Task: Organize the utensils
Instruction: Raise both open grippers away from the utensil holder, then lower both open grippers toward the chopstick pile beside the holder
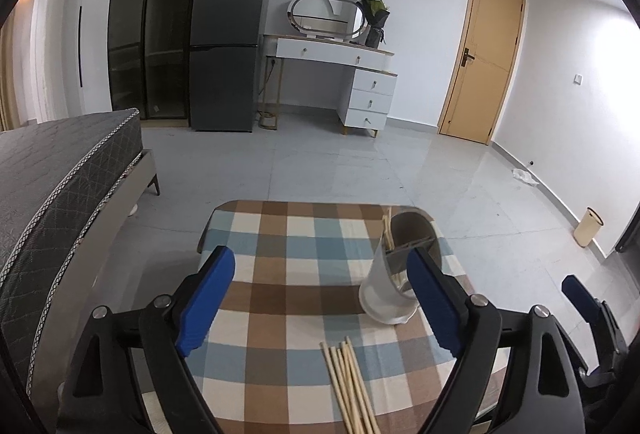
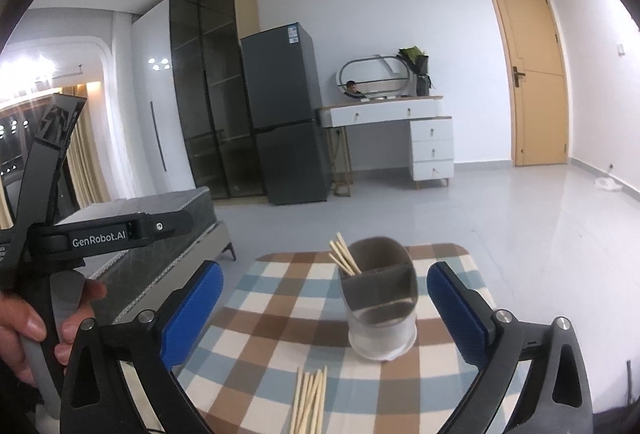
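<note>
1. Both claws stand wide apart and grip nothing: the left gripper (image 1: 320, 298) and the right gripper (image 2: 324, 302) each show bare blue pads with only the checked tablecloth (image 2: 256, 338) between them.
2. Locate the loose chopsticks (image 2: 308, 400). They lie as a fanned bundle on the cloth at the lower centre of both views, just nearer the camera than the utensil holder (image 2: 380, 306).
3. Locate the holder at centre right of the left wrist view, where its base is partly hidden by the left claw's right-hand pad (image 1: 434, 298). It stands upright on the table, clear of the loose bundle.
4. Judge the step as pick-up: lower one claw over the bundle, jaws straddling the sticks across their length, and close near mid-length so they do not pivot.
5. Take few sticks at a time; a fanned bundle is likely to spill from flat pads.
6. Steady the holder with your other claw if needed; it looks light and may tip.
7. Note the holder: grey divided insert in a pale translucent cup, with several chopsticks already in (image 2: 346, 254) its left compartment.
</note>
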Demonstrator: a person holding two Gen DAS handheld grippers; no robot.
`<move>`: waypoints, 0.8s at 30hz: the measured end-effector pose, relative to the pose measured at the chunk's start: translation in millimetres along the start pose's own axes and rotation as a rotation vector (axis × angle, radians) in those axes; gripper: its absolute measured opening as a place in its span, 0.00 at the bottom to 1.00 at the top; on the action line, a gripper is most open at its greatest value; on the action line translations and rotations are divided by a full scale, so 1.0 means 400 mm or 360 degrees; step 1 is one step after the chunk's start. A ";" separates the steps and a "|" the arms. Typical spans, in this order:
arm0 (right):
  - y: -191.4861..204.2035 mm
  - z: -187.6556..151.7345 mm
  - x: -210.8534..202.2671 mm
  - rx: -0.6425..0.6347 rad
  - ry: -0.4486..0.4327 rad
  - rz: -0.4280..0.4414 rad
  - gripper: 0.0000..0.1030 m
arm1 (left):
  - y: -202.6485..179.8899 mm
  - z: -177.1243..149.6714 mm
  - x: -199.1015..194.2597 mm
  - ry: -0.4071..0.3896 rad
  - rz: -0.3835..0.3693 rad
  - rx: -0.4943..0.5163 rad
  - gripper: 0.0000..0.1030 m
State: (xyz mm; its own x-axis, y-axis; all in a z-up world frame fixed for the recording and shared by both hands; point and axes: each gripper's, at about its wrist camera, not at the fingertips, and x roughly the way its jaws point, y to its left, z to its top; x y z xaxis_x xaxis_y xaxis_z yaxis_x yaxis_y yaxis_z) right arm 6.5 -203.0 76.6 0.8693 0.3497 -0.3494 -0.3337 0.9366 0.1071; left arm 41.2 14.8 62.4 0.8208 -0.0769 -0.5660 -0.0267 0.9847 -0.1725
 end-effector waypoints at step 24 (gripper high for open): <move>-0.041 -0.224 0.075 0.0140 0.0392 -0.0176 1.00 | 0.036 -0.239 0.145 0.0252 0.0112 0.0060 0.84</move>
State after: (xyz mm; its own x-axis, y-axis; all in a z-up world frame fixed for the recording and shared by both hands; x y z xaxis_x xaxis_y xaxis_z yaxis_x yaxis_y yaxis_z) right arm 5.4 -210.0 -19.2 0.7805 0.2389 -0.5777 -0.1994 0.9710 0.1322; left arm 33.8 9.5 -49.9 0.7173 -0.0282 -0.6962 -0.0571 0.9934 -0.0991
